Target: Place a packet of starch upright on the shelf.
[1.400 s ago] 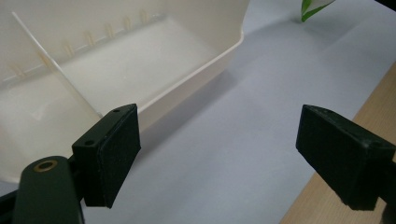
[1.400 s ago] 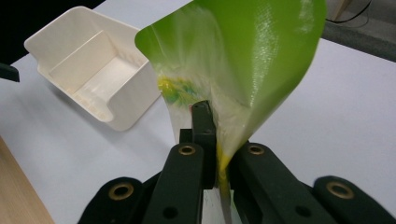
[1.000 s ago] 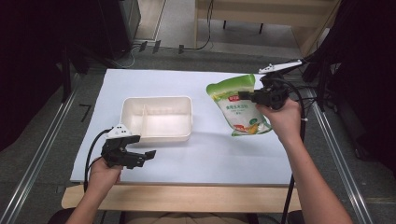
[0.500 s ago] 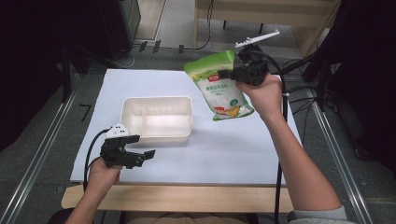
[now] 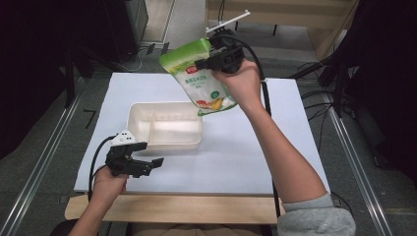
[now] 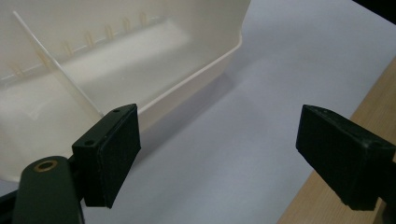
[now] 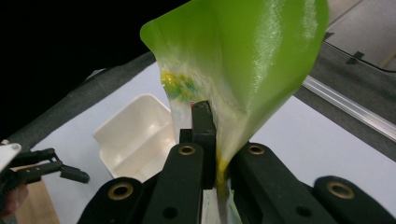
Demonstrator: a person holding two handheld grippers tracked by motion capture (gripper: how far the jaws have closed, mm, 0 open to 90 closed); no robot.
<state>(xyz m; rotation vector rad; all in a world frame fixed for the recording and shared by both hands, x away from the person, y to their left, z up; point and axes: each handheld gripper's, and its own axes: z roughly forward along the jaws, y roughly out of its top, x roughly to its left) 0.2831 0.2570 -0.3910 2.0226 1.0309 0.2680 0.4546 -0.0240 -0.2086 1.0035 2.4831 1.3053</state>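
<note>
A green and white snack pouch (image 5: 199, 76) hangs in the air over the far right corner of the cream plastic tray (image 5: 142, 137), pinched near its top by my right gripper (image 5: 209, 63). In the right gripper view the black jaws are shut on the pouch (image 7: 243, 60), whose green film bulges up in front of the camera, and the gripper (image 7: 217, 154) looks down on the tray (image 7: 133, 140). My left gripper (image 5: 147, 164) rests open near the table's front left, just in front of the tray. Its wide-apart pads (image 6: 114, 149) have nothing between them, with the tray (image 6: 140, 56) close ahead.
A white sheet (image 5: 236, 157) covers the table, with a wooden strip (image 5: 196, 209) along the front edge. A divider (image 6: 60, 74) splits the tray into compartments. Metal rails (image 5: 354, 162) run along both sides, and cables (image 5: 314, 98) lie at the far right.
My right gripper has lifted the pouch off the table's right side and carried it up and leftward, to over the tray's far right corner. The left gripper has stayed put.
</note>
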